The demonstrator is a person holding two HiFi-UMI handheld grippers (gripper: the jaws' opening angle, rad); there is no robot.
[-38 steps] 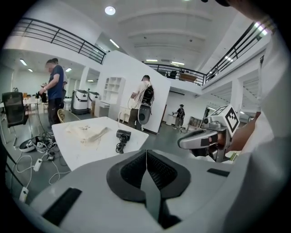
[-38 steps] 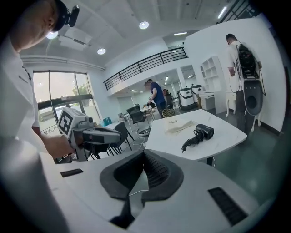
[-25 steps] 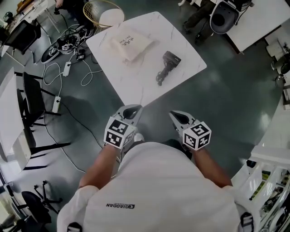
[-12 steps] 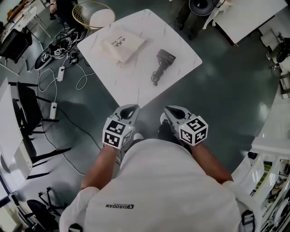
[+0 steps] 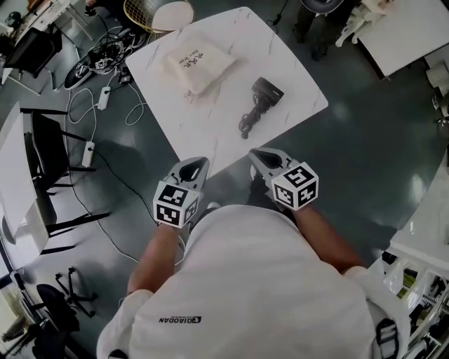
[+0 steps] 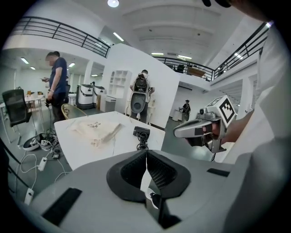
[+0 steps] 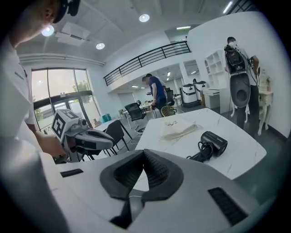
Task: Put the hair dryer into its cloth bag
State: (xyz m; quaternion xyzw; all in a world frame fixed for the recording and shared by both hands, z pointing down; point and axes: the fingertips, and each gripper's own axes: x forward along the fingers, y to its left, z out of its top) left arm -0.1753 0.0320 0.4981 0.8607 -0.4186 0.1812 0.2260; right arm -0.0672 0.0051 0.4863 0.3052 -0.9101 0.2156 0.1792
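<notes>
A black hair dryer (image 5: 267, 93) with its coiled cord (image 5: 250, 123) lies on the white marble table (image 5: 210, 133), right of centre. A cream cloth bag (image 5: 198, 65) lies flat at the table's far left. My left gripper (image 5: 196, 164) hovers shut and empty just off the table's near corner. My right gripper (image 5: 258, 156) is shut and empty beside it, short of the cord. In the right gripper view the dryer (image 7: 214, 143) and bag (image 7: 180, 129) lie ahead. In the left gripper view the bag (image 6: 97, 130) and dryer (image 6: 141, 132) show beyond the jaws, with the right gripper (image 6: 179, 132) to the right.
Cables and a power strip (image 5: 88, 154) trail over the dark floor left of the table. A black chair (image 5: 49, 165) stands at the left. A wicker basket (image 5: 144, 10) sits beyond the table's far corner. People stand in the background of both gripper views.
Both grippers have moved forward toward the table's near corner, the right one farther. The table now sits closer to them in the head view.
</notes>
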